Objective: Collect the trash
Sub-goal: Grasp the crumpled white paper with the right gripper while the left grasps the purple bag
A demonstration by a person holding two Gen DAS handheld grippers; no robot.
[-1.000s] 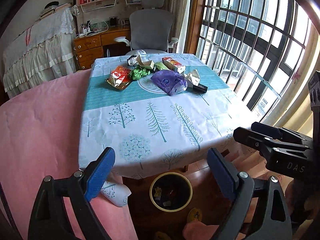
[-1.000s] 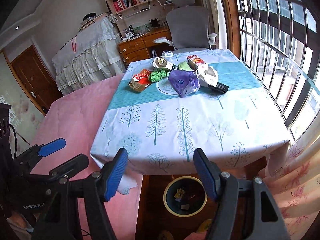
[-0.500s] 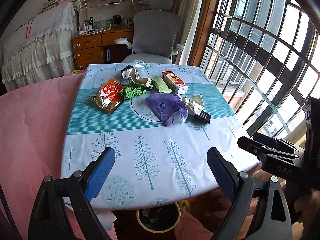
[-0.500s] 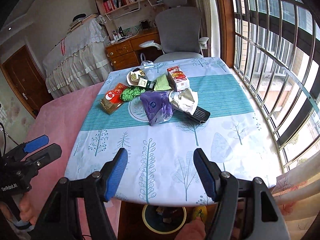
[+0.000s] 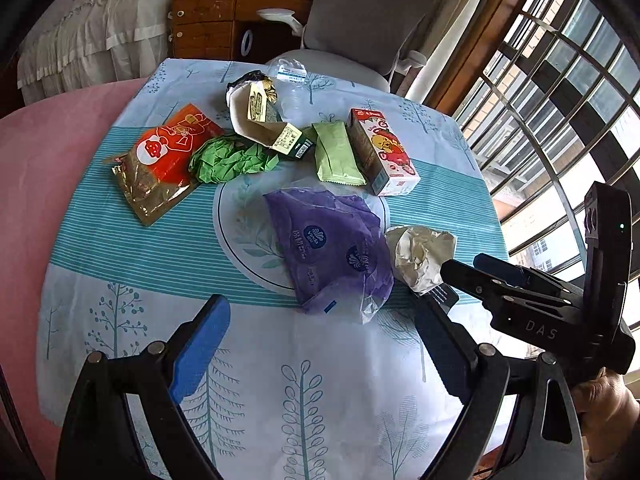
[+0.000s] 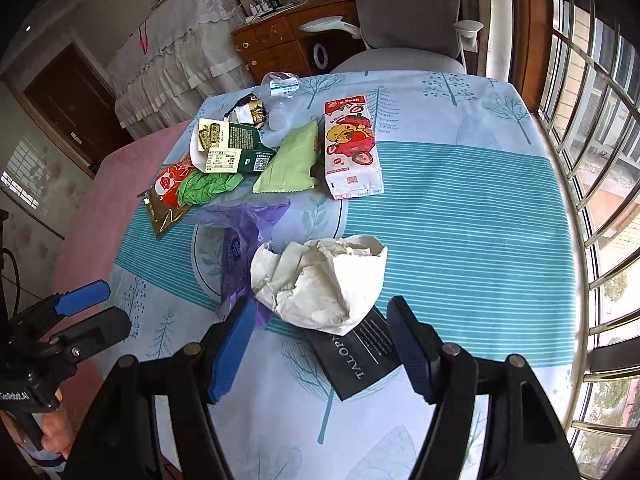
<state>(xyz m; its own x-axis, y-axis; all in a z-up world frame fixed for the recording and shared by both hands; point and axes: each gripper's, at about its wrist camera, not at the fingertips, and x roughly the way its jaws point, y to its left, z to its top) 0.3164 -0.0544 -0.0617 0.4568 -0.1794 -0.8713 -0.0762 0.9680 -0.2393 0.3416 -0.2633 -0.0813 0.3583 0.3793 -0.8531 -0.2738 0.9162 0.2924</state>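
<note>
Trash lies in a pile on the tree-print tablecloth [image 5: 304, 392]. A purple plastic bag [image 5: 332, 244] is nearest my left gripper [image 5: 320, 344], which is open and empty just short of it. A crumpled white paper bag [image 6: 320, 280] lies on a black card [image 6: 360, 356] right in front of my right gripper [image 6: 320, 336], also open and empty. Farther back lie a strawberry carton [image 6: 352, 148], a pale green packet [image 6: 292, 164], green crumpled paper [image 5: 228, 160], an orange snack bag [image 5: 164, 164] and an opened box [image 5: 264, 120].
A grey office chair [image 5: 360, 16] stands behind the table's far edge. A barred window [image 6: 592, 120] runs along the right. A pink cover [image 5: 44, 168] lies left of the table. A wooden desk [image 5: 216, 24] is at the back.
Both grippers have moved forward and down over the table toward the trash pile. The bin under the near edge has dropped out of view. Both stay open.
</note>
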